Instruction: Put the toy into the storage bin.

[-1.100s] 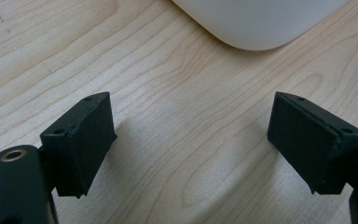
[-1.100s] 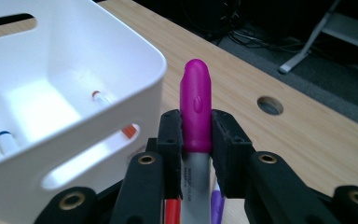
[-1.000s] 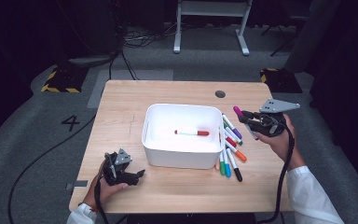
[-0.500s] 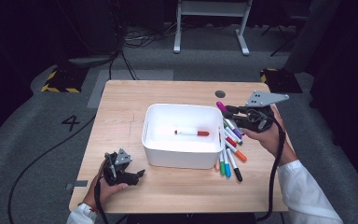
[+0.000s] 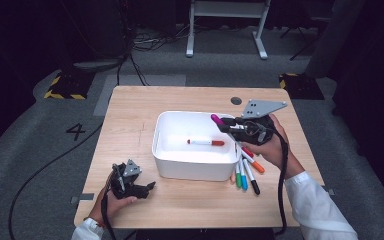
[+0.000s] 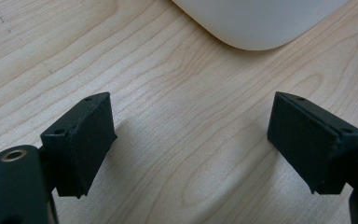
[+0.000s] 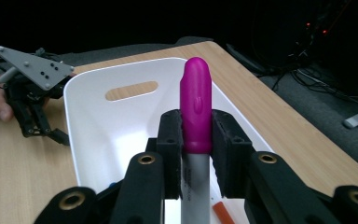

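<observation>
White bin (image 5: 192,165), centre of surface (image 5: 130,115): holds one red marker (image 5: 206,143). Right tongs (image 5: 228,125), over the bin's right rim: clamped on purple marker (image 7: 195,109), cap pointing forward, likely for dropping in. Left tongs (image 5: 147,186), near the bin's left corner: open, empty, resting. Remaining markers (image 5: 246,172): beside the bin's right wall.

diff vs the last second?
The right gripper, shut on the magenta marker, moved left from beside the loose markers to over the white bin rim. The left gripper stayed open on the table; the red marker lies unmoved in the bin.
</observation>
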The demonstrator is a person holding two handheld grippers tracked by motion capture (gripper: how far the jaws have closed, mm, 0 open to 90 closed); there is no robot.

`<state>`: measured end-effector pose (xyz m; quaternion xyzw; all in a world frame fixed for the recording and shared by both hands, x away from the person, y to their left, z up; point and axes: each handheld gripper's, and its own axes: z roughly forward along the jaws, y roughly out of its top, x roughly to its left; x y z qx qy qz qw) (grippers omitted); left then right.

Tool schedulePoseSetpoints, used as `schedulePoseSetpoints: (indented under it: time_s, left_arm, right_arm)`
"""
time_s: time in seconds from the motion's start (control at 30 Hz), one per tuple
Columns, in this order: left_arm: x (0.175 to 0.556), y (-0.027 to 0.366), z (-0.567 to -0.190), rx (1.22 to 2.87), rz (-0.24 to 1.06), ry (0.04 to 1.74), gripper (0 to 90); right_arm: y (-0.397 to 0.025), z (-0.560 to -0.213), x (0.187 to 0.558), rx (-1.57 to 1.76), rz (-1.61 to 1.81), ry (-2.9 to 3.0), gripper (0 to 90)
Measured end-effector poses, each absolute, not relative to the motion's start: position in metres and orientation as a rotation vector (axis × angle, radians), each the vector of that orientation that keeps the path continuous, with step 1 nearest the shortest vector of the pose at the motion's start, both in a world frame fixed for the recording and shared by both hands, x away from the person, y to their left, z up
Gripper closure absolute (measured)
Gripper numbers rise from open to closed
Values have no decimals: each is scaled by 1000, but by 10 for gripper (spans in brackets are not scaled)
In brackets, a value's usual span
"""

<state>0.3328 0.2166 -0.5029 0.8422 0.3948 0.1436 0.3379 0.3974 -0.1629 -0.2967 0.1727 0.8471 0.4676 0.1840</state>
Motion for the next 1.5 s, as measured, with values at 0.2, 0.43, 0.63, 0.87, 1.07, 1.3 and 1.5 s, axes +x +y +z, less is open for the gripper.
schedulePoseSetpoints:
  time_s: [0.2, 0.43, 0.63, 0.87, 1.07, 1.3, 1.5]
  left_arm:
    - [333, 217, -503, 2195, 368, 1026, 150]
    - [333, 217, -503, 2194, 374, 1027, 150]
    - [333, 217, -503, 2199, 378, 1023, 149]
    - [333, 217, -503, 2205, 372, 1013, 150]
    - [333, 217, -503, 2206, 373, 1013, 149]
    - [333, 217, -503, 2206, 372, 1013, 149]
    - [333, 217, -503, 2206, 370, 1012, 149]
  right_arm:
    - [-142, -305, 395, 452, 1290, 2450, 746]
    - [-112, -325, 393, 397, 1174, 2572, 747]
    - [-97, -349, 391, 327, 1044, 2702, 746]
    - [-89, -359, 385, 306, 936, 2748, 746]
    - [-84, -364, 387, 283, 866, 2738, 742]
    - [-89, -361, 389, 328, 919, 2713, 667]
    - [-102, -355, 392, 372, 1046, 2653, 623]
